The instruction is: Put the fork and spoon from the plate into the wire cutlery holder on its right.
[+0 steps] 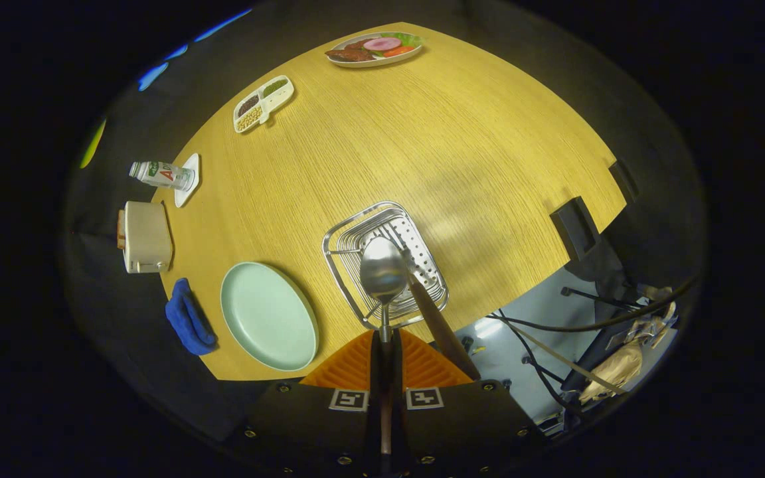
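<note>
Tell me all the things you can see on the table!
Spoon: one, silver, clamped in the gripper, bowl above the holder.
Fork: one, brown handle, leaning out of the holder.
Wire cutlery holder: one, silver, just ahead of the fingers.
Plate: one, pale green, left of holder.
Cloth: one, blue, beside plate.
Toaster: one, cream.
Bottle: one, lying on a white coaster.
Bean tray: one, white.
Food platter: one, far edge.
Gripper: orange fingers, shut on the spoon.

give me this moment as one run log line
gripper: shut on spoon | spoon: bowl over wire cutlery holder | fork: already standing in holder | plate: empty | next: likely release spoon
</note>
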Motion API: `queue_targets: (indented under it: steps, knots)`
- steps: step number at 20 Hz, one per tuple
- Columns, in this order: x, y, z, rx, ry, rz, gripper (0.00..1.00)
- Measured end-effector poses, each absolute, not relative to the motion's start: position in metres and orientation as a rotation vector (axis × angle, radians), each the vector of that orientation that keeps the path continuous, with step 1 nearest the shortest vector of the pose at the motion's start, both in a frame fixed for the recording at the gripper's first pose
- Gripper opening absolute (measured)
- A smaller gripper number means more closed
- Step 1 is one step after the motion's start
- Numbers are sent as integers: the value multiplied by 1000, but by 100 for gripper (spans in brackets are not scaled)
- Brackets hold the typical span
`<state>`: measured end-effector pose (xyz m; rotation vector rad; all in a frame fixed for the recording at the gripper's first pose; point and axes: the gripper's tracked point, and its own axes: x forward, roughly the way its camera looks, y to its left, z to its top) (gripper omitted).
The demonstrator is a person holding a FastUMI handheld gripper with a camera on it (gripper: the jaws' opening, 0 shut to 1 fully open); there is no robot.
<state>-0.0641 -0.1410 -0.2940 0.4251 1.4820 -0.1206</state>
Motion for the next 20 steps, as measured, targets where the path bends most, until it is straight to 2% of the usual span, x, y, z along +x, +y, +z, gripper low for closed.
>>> queue_targets:
  steps: [14, 15, 16, 17, 19, 20]
  knots:
    - [-59, -145, -290, 407, 1462, -138, 9]
    - [-57, -143, -288, 416, 1454, -129, 11]
    - [-56, -143, -286, 418, 1443, -125, 19]
    - [-53, -146, -283, 411, 1428, -128, 21]
    - [-49, -150, -276, 373, 1401, -132, 37]
    - [-46, -153, -273, 357, 1378, -135, 41]
